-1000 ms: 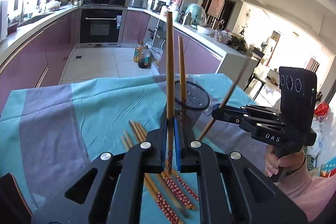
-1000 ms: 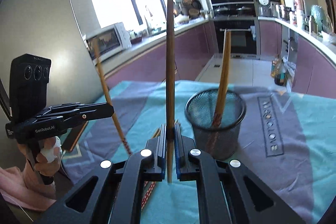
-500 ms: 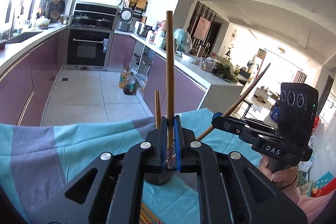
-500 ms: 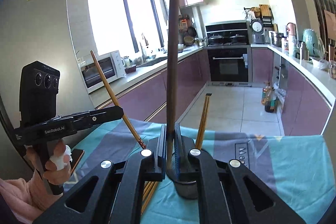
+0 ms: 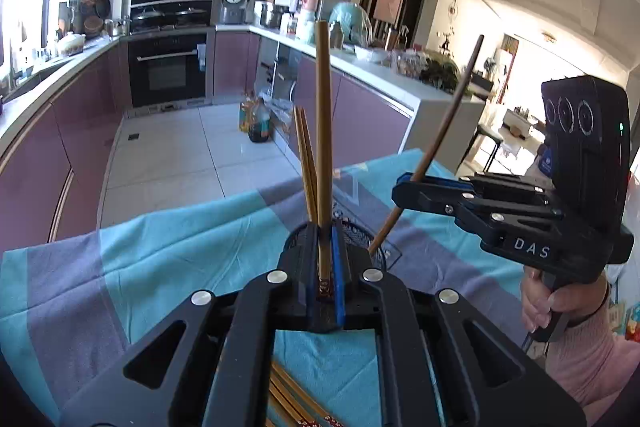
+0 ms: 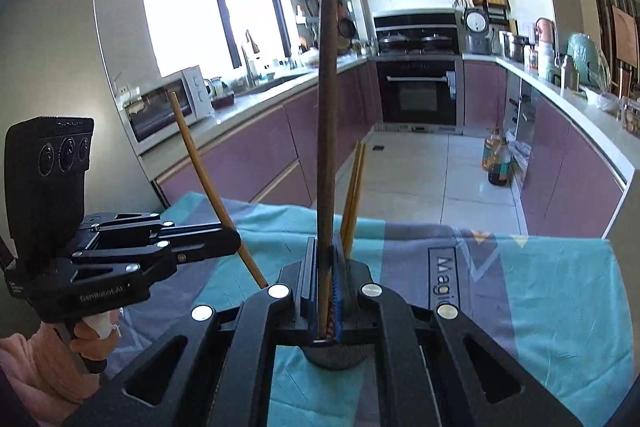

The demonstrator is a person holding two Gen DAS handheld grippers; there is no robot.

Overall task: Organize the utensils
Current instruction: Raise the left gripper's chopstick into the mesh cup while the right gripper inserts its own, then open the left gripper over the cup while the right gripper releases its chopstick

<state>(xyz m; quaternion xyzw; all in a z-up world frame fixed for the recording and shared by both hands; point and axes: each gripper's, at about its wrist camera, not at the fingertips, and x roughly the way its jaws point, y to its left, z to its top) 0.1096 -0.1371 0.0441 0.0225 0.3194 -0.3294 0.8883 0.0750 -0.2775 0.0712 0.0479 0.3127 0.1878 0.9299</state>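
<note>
Both tongs (image 5: 325, 279) (image 6: 325, 301) clamp 1 chopstick (image 5: 323, 147) (image 6: 326, 131) each

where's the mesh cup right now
The black mesh cup stands on the teal tablecloth just beyond the left gripper, mostly hidden behind its fingers, with two chopsticks standing in it.

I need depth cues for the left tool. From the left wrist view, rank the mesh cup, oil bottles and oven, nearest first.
1. Mesh cup: on the cloth, just past the left tool, partly hidden by it.
2. Oil bottles: on the floor beyond the table, by the right-hand cabinets.
3. Oven: built in at the kitchen's far end, left of centre.
</note>
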